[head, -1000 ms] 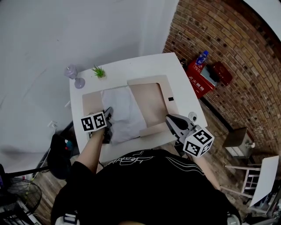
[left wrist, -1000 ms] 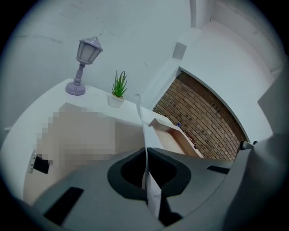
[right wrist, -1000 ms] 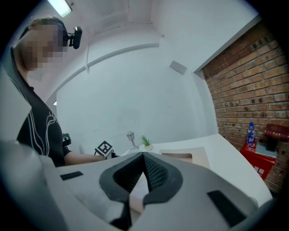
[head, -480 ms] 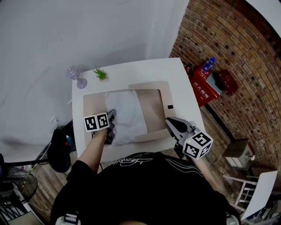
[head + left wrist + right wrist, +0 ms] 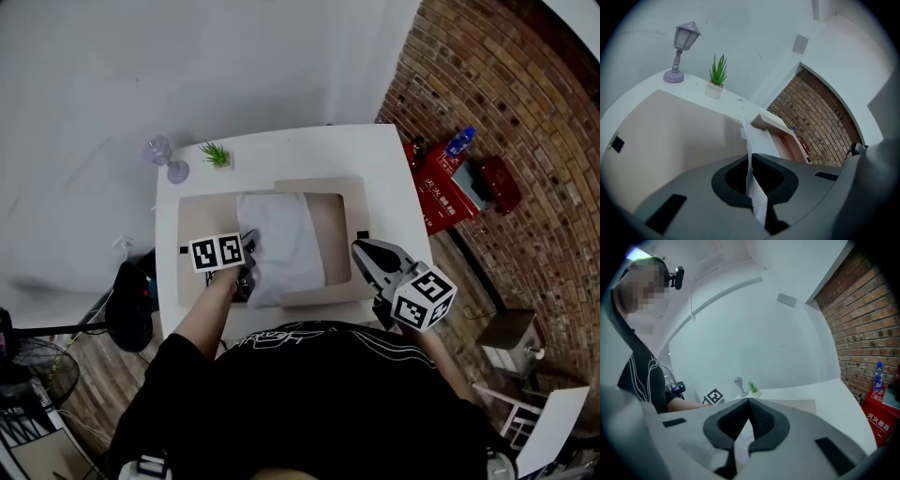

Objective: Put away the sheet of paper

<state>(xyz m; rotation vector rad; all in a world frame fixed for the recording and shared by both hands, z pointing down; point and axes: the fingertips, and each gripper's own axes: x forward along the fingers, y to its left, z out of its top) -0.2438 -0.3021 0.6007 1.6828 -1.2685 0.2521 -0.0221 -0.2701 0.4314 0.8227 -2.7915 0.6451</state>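
Observation:
The white sheet of paper (image 5: 286, 244) lies over the middle of an open beige folder (image 5: 342, 225) on the white table (image 5: 281, 150). My left gripper (image 5: 247, 278) is shut on the sheet's near left corner. In the left gripper view the sheet (image 5: 757, 140) rises edge-on out of the pinched jaws of the left gripper (image 5: 752, 187), above the folder's beige surface (image 5: 670, 136). My right gripper (image 5: 364, 249) hovers by the folder's near right corner. In the right gripper view the right gripper (image 5: 749, 401) has its tips together with nothing held.
A small purple lamp (image 5: 159, 150) and a potted green plant (image 5: 217, 155) stand at the table's far left. A red box with a blue bottle (image 5: 452, 178) sits on the floor by the brick wall at the right. Dark gear (image 5: 131, 314) lies left of the table.
The left gripper has drawn the sheet a little to the right across the folder. The right gripper has stayed by the folder's right side. The head view has shifted.

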